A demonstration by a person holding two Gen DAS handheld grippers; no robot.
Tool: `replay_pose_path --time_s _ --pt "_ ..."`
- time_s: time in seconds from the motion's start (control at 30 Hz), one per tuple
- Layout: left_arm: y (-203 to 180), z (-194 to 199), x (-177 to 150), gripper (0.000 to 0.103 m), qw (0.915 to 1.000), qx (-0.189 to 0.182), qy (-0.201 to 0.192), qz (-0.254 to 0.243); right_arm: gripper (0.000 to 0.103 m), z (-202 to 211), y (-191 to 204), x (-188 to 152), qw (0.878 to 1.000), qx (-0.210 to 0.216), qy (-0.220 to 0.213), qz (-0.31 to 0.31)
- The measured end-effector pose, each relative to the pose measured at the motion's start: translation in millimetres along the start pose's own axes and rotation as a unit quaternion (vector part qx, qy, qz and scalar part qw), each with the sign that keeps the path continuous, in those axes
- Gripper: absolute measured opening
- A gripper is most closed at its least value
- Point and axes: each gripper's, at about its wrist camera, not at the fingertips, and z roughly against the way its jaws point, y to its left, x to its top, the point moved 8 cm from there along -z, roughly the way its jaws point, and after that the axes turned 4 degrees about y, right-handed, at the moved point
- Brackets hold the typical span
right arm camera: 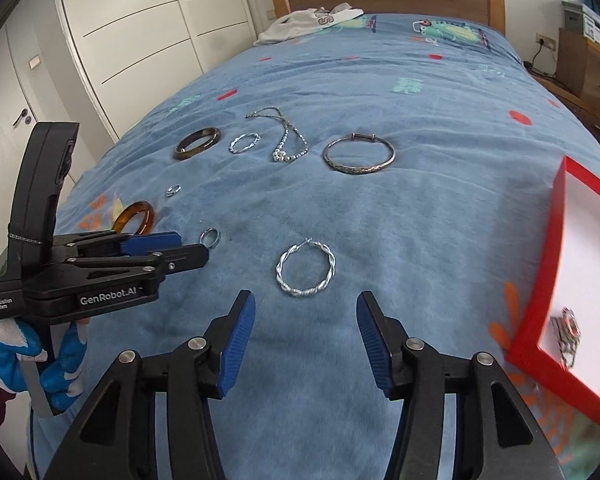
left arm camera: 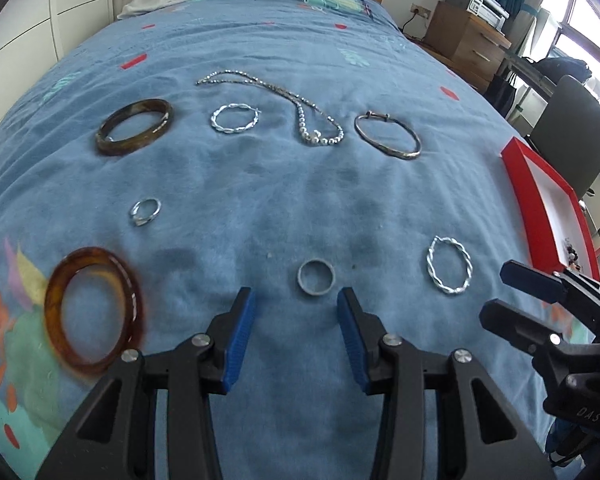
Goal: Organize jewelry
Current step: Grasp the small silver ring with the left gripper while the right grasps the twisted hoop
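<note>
Blue ribbed pads line the black fingers of the left gripper, whose jaws stand moderately wide with nothing between them. Just beyond their tips, slightly toward the right pad, a plain grey band ring lies flat on the bed, which is covered in a soft blue plush blanket with a coloured print.

Jaws of the right gripper also stand apart and hold nothing; a twisted silver hoop lies flat just ahead of them, roughly centred on the gap.

Further out on the bed:
- amber translucent bangle, left of the left jaws, blurred;
- small silver ring;
- dark brown bangle;
- second twisted silver hoop;
- beaded silver necklace, lying in a loose curve;
- thin engraved metal bracelet.

To the right stands a red-rimmed tray with a white floor; a small chain piece lies inside, its detail blurred.
</note>
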Motion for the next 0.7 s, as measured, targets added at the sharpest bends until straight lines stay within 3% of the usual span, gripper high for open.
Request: replay_pose_path --time_s 0.3,0.43,0.57,0.6,0.7 --pt "0.6 -13.9 5.9 0.039 0.9996 0.007 -0.002 -0.025 0.056 -29.0 1.3 8.5 1.000 -0.001 0.012 0.024" --pt "0.5 -14.1 4.4 0.034 0.9994 0.013 -0.005 -0.032 0.056 -36.7 1.1 11.4 1.000 -0.003 0.012 0.023" --pt "-0.6 -13.5 4.9 0.023 0.9993 0.017 -0.006 -0.033 0.042 -42.3 0.4 11.5 0.999 -0.012 0.017 0.027" --pt "-1.0 -13.2 4.8 0.018 0.9992 0.019 -0.006 -0.034 0.040 -41.9 -1.0 11.1 0.999 -0.013 0.017 0.024" --pt "-1.4 -11.1 3.6 0.018 0.9993 0.021 -0.007 -0.031 0.040 -37.9 -2.2 8.9 0.999 -0.011 0.018 0.025"
